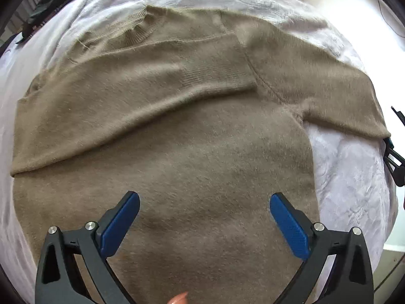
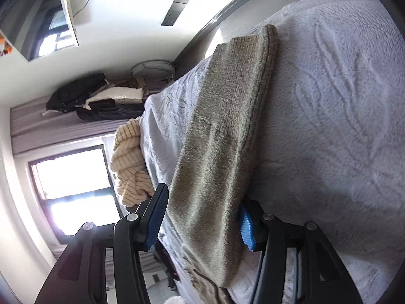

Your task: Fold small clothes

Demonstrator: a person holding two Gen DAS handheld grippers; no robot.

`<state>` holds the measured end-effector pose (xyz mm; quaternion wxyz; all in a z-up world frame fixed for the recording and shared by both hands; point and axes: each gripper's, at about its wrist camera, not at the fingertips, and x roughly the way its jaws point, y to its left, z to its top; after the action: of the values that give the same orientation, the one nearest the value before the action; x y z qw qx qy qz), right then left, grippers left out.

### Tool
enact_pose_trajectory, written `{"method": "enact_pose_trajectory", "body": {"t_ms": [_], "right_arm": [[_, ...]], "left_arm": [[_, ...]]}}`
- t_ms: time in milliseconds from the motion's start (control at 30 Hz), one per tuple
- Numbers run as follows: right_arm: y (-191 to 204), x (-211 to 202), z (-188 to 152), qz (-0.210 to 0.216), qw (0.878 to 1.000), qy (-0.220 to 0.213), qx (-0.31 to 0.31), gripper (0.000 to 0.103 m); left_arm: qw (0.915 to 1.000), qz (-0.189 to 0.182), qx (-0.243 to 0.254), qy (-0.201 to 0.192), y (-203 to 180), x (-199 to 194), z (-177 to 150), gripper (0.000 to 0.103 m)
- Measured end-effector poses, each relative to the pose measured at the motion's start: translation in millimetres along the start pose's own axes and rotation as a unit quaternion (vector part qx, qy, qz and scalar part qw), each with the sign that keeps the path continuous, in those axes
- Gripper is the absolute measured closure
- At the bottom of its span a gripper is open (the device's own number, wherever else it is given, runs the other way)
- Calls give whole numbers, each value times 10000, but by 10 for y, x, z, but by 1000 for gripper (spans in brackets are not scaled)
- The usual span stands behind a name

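A tan knit sweater [image 1: 192, 131] lies flat on a pale lilac fleece blanket [image 1: 349, 177]. Its left sleeve [image 1: 141, 88] is folded across the chest, and its right sleeve [image 1: 329, 86] stretches out to the right. My left gripper [image 1: 204, 209] is open and empty, hovering above the sweater's lower body. My right gripper [image 2: 202, 215] is turned on its side at the end of the right sleeve [image 2: 222, 136]. Its jaws stand open on either side of the sleeve, with the blue pads [image 2: 246, 230] apart from each other. The right gripper also shows at the far right edge of the left wrist view [image 1: 393, 159].
A cream striped garment [image 2: 131, 162] lies bunched at the bed's far edge. Dark clothes [image 2: 91, 98] are piled beyond it near a window [image 2: 73, 187]. The blanket [image 2: 329, 126] spreads wide beside the sleeve. Dark items [image 1: 53, 2] lie past the blanket's top left.
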<state>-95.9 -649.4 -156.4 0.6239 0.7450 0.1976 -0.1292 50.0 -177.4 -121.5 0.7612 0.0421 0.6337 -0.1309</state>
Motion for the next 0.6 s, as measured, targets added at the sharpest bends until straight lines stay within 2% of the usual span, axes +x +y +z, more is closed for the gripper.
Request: {"method": "enact_pose_trajectory", "body": {"t_ms": [67,133,167,267,400,500,600], "right_arm": [[46,18,-21,102,9999,34,-54,72],[113,54,-54,209,9997,95,-116,85],[152,72,-73,251,9995,121,-161,88],[325,147,-160,377,9983,232,-386,88],[673,299,-362,533,9928,549,-922,88],[1029,484,-639,574,9810,939,-1596,88],[1393,738,-1036,602,9609,1393,-2318,88]], "left_arm": [[10000,14,8,7,46,-9,33,0],[10000,60,-48,38,101,-14,49,0],[9999,65,-89,29,141,-15,59,0],[9997,38,-225,50,274,-20,86,0],[9989,-178,-427,70,515,-48,102,0],[9976,-256,-637,-89,722,-134,116,0],[9953,-215,-889,-323,953,-233,128,0]]}}
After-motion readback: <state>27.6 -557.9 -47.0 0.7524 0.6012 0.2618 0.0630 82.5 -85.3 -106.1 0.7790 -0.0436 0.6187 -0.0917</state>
